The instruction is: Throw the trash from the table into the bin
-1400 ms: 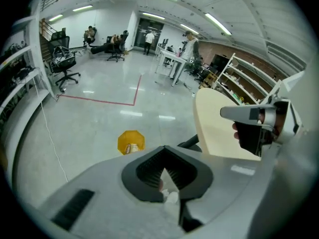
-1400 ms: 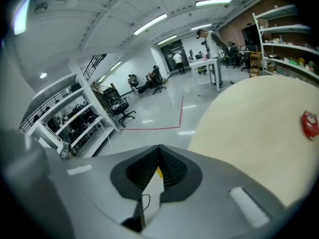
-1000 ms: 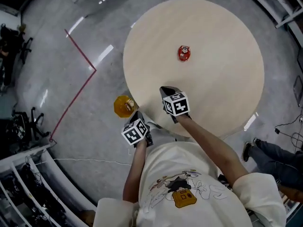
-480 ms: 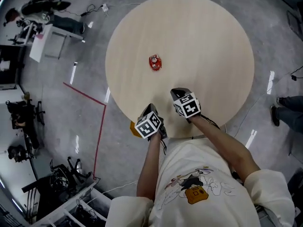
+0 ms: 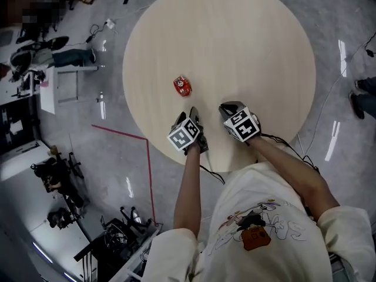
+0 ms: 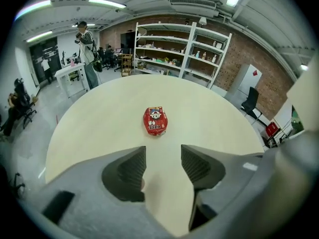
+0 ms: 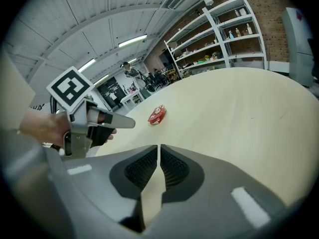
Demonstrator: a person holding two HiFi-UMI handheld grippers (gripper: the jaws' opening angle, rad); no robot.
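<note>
A small red snack packet (image 5: 182,86) lies on the round pale wooden table (image 5: 235,40), left of its middle. My left gripper (image 5: 187,116) hovers over the table's near edge, just short of the packet (image 6: 155,121), which lies straight ahead of its jaws. Those jaws (image 6: 163,157) are opening, with only bare tabletop between them. My right gripper (image 5: 227,107) hangs beside it to the right, over the table. Its jaws (image 7: 159,156) show only a thin slit and are starting to open, with nothing in them. The right gripper view also shows the left gripper (image 7: 124,122) and the packet (image 7: 156,114).
Red tape (image 5: 126,133) runs across the grey floor left of the table. A white desk (image 5: 56,90) and chairs stand at the far left. Shoes (image 5: 364,98) show at the right. Shelves (image 6: 184,54) and a standing person (image 6: 87,49) are beyond the table.
My left gripper moved from beside a yellow object on the floor, off the table's edge, to over the table near the red packet. The right gripper stayed over the near edge.
</note>
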